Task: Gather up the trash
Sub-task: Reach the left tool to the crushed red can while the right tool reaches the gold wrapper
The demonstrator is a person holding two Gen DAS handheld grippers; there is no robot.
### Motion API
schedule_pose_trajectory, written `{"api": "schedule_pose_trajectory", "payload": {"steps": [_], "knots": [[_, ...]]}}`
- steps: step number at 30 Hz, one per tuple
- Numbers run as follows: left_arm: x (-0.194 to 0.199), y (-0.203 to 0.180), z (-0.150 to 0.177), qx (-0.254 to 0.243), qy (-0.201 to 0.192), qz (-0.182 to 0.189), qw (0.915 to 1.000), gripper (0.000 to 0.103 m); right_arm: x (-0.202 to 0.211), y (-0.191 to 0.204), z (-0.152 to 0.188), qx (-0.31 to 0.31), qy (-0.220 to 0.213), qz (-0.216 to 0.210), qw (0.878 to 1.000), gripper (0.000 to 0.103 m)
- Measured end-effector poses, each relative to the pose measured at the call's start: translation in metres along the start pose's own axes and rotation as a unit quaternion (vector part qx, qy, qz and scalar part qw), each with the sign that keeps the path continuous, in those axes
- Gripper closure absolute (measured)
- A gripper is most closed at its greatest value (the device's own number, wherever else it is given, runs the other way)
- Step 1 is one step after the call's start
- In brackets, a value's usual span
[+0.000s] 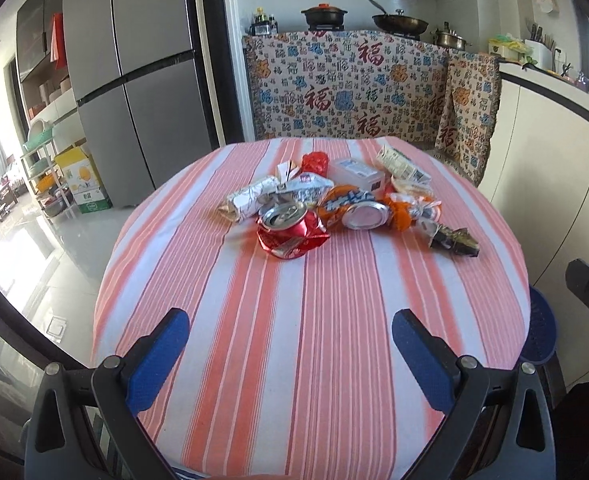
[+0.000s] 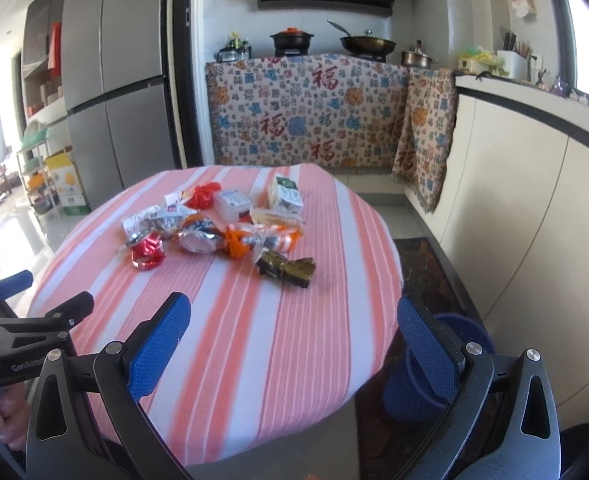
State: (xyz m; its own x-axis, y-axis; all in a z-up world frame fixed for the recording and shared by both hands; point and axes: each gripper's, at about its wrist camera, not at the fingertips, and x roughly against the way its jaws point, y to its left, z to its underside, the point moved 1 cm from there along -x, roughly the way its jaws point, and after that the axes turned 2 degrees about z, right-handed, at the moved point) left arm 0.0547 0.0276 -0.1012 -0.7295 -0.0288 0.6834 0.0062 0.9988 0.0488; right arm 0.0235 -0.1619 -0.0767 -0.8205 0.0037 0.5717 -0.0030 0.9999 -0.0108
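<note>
Pink-and-white striped tablecloth (image 1: 310, 320) covers a round kitchen table, trash pile (image 1: 334, 204) sitting toward its far edge. Left gripper (image 1: 290, 334) and right gripper (image 2: 294, 320) both gape wide, empty, at the near edge; blue bin (image 2: 426, 376) beside the right edge.

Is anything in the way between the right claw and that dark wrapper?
No. Only bare striped cloth lies between the open right claw and the dark wrapper, which sits nearest, apart from the rest of the trash pile.
</note>
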Motion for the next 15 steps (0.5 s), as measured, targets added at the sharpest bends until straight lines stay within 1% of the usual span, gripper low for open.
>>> {"api": "schedule_pose_trajectory", "payload": {"steps": [5,12,15], "knots": [[-0.040,0.007,0.005,0.003,0.033,0.001,0.9994,0.000,-0.037,0.010,0.013,0.006,0.044,-0.013,0.999,0.000],[-0.095,0.012,-0.008,0.007,0.072,0.003,0.9973,0.000,-0.098,0.026,0.027,0.032,0.098,-0.021,0.994,0.000],[-0.118,0.016,-0.011,0.013,0.090,-0.006,0.9958,0.000,-0.119,0.032,0.032,0.049,0.116,-0.018,0.992,0.000]]}}
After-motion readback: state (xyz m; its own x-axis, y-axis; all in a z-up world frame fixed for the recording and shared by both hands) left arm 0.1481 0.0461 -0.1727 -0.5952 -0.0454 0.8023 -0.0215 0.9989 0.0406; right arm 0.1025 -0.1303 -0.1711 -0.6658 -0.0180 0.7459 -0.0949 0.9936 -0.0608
